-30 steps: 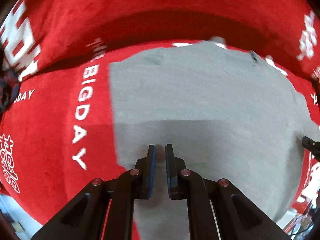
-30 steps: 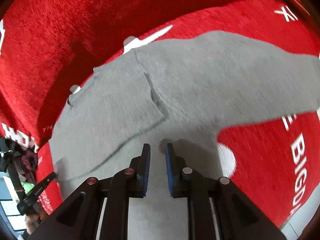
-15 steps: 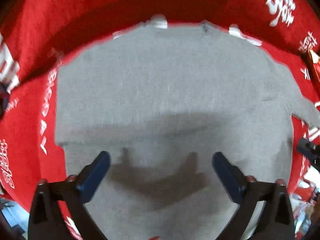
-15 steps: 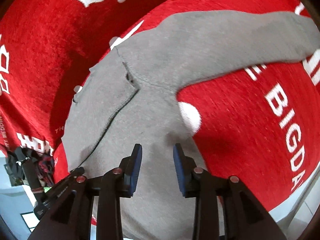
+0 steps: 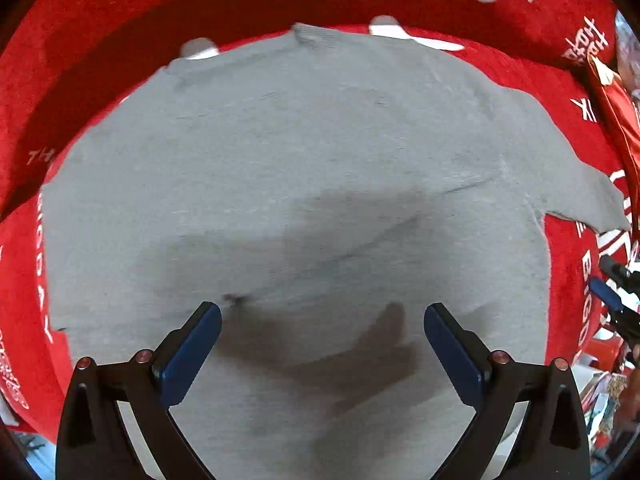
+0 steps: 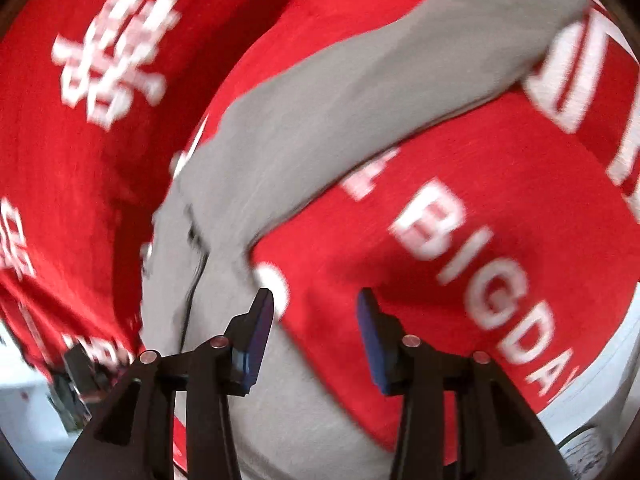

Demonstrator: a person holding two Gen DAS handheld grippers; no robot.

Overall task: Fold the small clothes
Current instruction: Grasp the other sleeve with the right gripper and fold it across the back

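A grey long-sleeved top (image 5: 304, 168) lies flat on a red cloth with white lettering (image 5: 80, 40). My left gripper (image 5: 322, 316) hangs straight above the top's body, open wide, with nothing between its blue pads. In the right wrist view the top's sleeve (image 6: 380, 68) stretches out to the upper right over the red cloth (image 6: 460, 280). My right gripper (image 6: 316, 300) hovers over the cloth at the sleeve's armpit; its jaws are opening and hold nothing. Its blue tip (image 5: 604, 292) shows at the right edge of the left wrist view.
The red cloth drapes over the table's edges; its far part lies in shadow. Clutter (image 5: 612, 392) shows past the table's right edge in the left wrist view. A dark object (image 6: 76, 384) sits low at the left in the right wrist view.
My left gripper opened wide and moved from the top's left edge to over its middle. My right gripper slid right, off the body toward the sleeve, rolled, and its jaws widened.
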